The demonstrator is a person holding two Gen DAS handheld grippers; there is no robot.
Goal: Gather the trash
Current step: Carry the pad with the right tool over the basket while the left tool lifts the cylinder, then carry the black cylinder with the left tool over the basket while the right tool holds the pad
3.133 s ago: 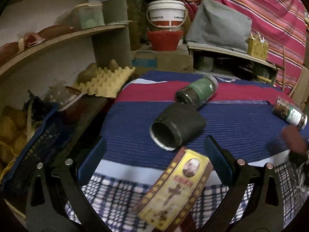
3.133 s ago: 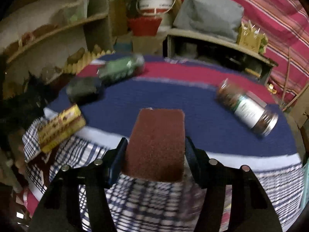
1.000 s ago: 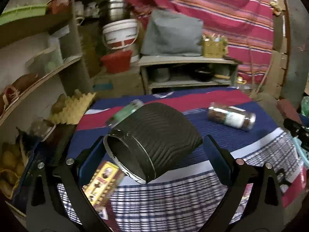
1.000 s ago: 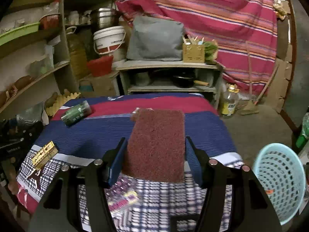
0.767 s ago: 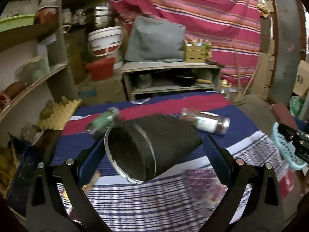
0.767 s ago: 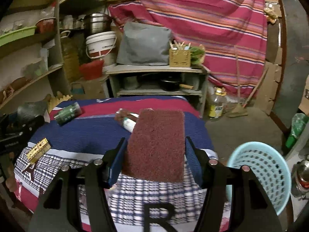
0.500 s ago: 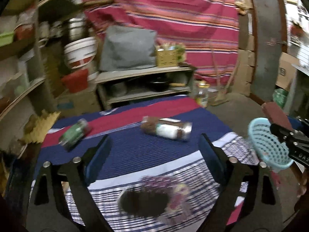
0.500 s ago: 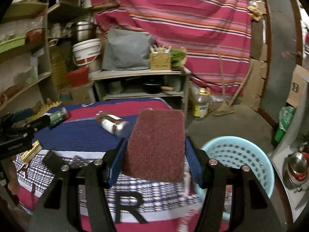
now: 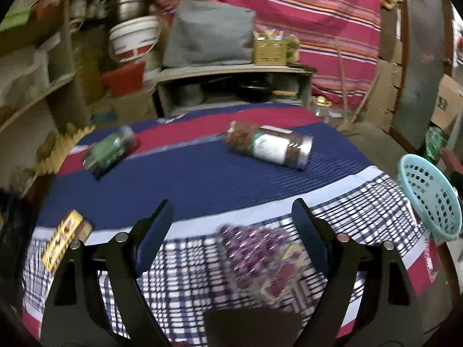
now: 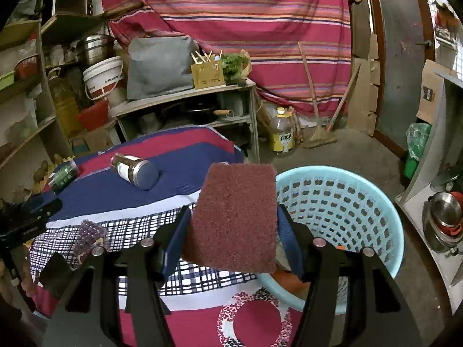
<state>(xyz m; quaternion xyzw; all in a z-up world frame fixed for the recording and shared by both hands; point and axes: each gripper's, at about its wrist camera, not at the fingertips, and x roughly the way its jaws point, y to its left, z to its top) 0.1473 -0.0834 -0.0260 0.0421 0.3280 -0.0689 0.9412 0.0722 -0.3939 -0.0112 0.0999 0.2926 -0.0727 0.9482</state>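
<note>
Striped red cloth (image 10: 231,5) hung behind cluttered shelves (image 10: 179,95), and a table under a blue, red and checked cover (image 9: 202,179) filled the foreground. On the left wrist view, the left gripper (image 9: 231,219) hovered above the checked part with its jaws spread wide and nothing between them. A purple blister pack (image 9: 254,254) lay blurred just below the gap, toward 5 o'clock. A brown jar with a white label (image 9: 269,144) lay on its side at 1 o'clock, a green jar (image 9: 110,150) lay at 10 o'clock, and a yellow packet (image 9: 63,240) sat at 9 o'clock near the table's edge. The light-blue basket (image 9: 428,196) stood off the table at 3 o'clock. On the right wrist view, the right gripper (image 10: 231,219) had its jaws closed against both sides of a maroon scouring pad (image 10: 234,214), held upright at the table's edge, with the basket's rim just beyond it at 3 o'clock.
</note>
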